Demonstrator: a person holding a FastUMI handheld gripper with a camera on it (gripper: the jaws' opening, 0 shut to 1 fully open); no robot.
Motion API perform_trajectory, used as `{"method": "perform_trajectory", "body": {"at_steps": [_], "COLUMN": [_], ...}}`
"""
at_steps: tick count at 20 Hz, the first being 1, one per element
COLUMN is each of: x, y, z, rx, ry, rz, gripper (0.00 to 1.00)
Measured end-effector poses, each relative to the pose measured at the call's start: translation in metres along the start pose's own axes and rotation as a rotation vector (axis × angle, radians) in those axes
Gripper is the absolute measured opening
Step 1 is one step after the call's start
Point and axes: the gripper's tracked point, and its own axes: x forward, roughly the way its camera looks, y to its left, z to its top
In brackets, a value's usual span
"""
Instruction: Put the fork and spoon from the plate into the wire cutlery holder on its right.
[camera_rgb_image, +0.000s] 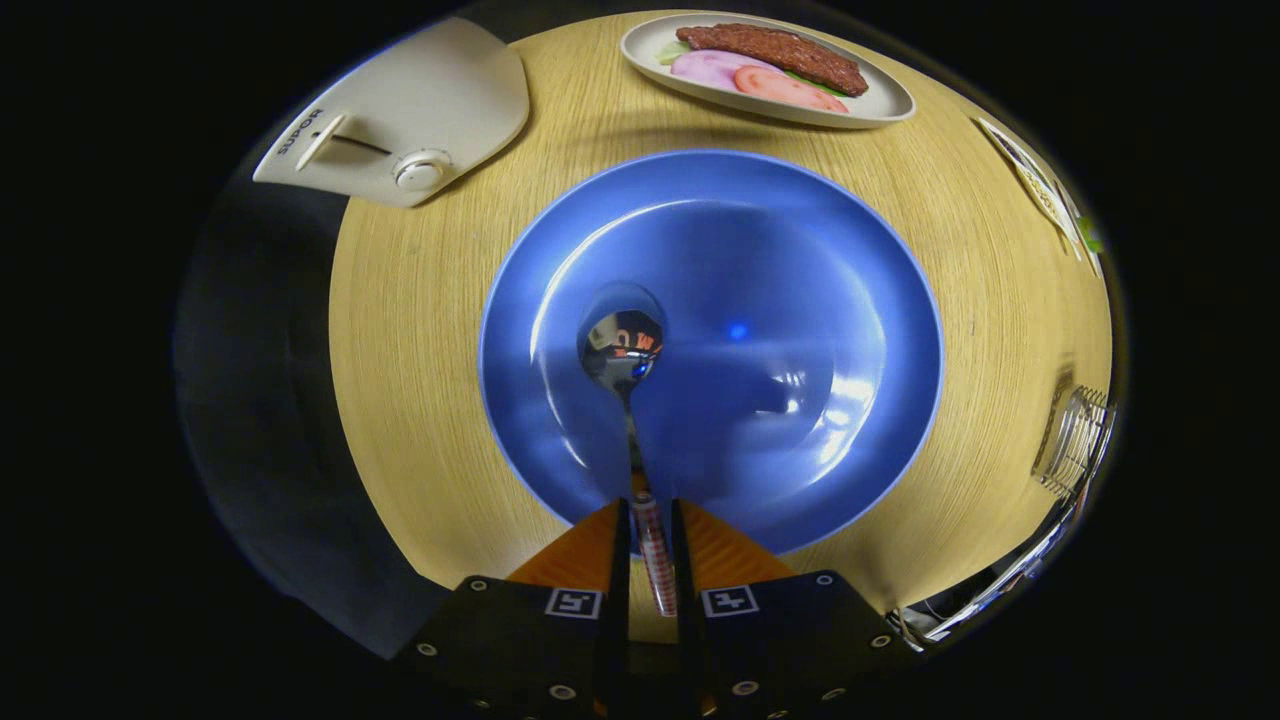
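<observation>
Fingers (648, 535) clench the spoon (622, 350) by its handle, its bowl hanging over the blue plate (820, 300). No fork lies on the plate, so the spoon looks like the last piece. It must go to the wire cutlery holder (1078, 440), well off to the right on the bench (420, 400).

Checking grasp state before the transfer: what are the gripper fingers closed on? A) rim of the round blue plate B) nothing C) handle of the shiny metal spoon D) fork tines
C: the gripper pinches the shiny metal spoon by its handle, bowl over the round blue plate.
</observation>
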Motion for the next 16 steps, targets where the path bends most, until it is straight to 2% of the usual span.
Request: {"method": "perform_trajectory", "body": {"at_steps": [3, 6, 9, 11, 16], "x": [0.006, 0.005, -0.002, -0.018, -0.068], "y": [-0.003, -0.001, -0.008, -0.015, -0.053], "z": [0.000, 0.002, 0.007, 0.010, 0.010], "rx": [-0.023, -0.043, -0.083, -0.120, -0.189], "ry": [-0.008, -0.021, -0.056, -0.095, -0.177], "rz": [-0.024, -0.025, -0.034, -0.024, -0.058], "gripper": [0.21, 0.12, 0.09, 0.09, 0.09]}}
